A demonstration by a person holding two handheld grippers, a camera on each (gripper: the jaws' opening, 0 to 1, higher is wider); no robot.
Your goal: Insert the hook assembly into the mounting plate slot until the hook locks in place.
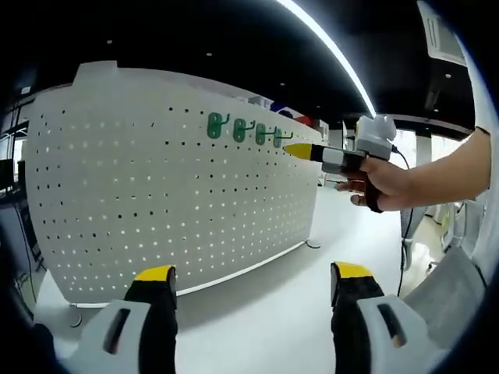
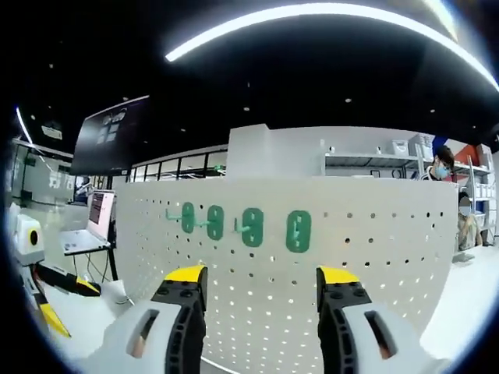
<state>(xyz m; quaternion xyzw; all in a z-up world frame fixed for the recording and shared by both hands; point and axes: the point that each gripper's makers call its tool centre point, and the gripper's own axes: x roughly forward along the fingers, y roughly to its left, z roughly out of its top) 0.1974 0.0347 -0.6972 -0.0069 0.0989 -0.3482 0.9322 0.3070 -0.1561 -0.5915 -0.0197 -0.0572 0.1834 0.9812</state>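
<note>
A white pegboard mounting plate stands upright in front of me, with several green hooks seated in a row near its top. My left gripper is open and empty, low and well back from the board. My right gripper, held in a hand, points its yellow tip at the right end of the hook row. In the right gripper view the same green hooks hang on the pegboard just above my open, empty right gripper. The left gripper shows at the left edge.
The pegboard stands on a white floor. A dark monitor and a laptop are at the left behind the board. Shelves and a seated person are at the back right.
</note>
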